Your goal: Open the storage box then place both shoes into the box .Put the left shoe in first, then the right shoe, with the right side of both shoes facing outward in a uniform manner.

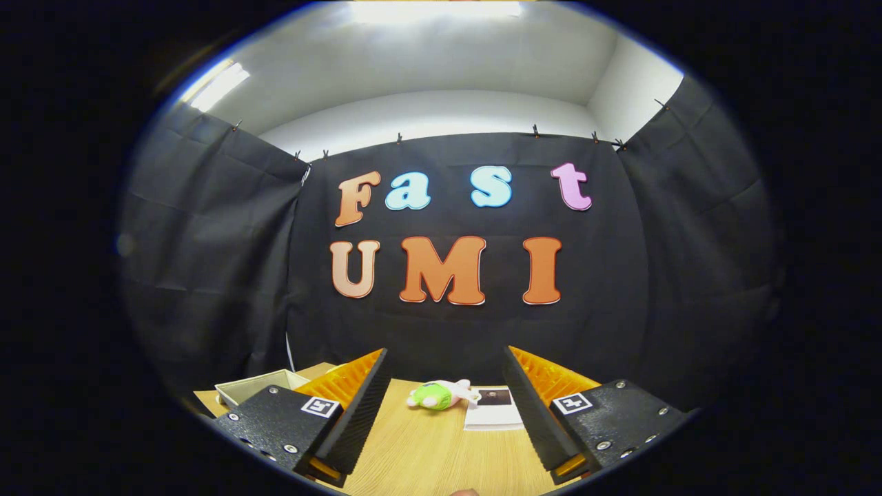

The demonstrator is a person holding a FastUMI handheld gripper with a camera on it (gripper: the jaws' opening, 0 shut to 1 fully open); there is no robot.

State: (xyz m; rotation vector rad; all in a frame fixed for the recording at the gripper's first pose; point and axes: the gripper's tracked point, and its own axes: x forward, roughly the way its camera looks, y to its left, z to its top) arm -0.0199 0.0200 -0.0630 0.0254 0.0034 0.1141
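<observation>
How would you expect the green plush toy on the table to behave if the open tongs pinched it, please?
The plush toy looks soft, so it would probably squash and flop rather than stay stiff. It seems light and, lying flat on the table beyond the open tongs, unlikely to roll.

Black cloth walls (207, 262) enclose a wooden table (427, 455) under bright ceiling light (434, 10).

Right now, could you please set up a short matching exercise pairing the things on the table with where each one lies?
Things:
1. plush toy
2. printed sheet
3. box
4. gripper

Places or states:
A. beyond the left finger, at the table's far left
B. open, holding nothing
C. beyond the fingers, left of the sheet
D. just left of the right finger

Pairs: 1-C, 2-D, 3-A, 4-B
</observation>
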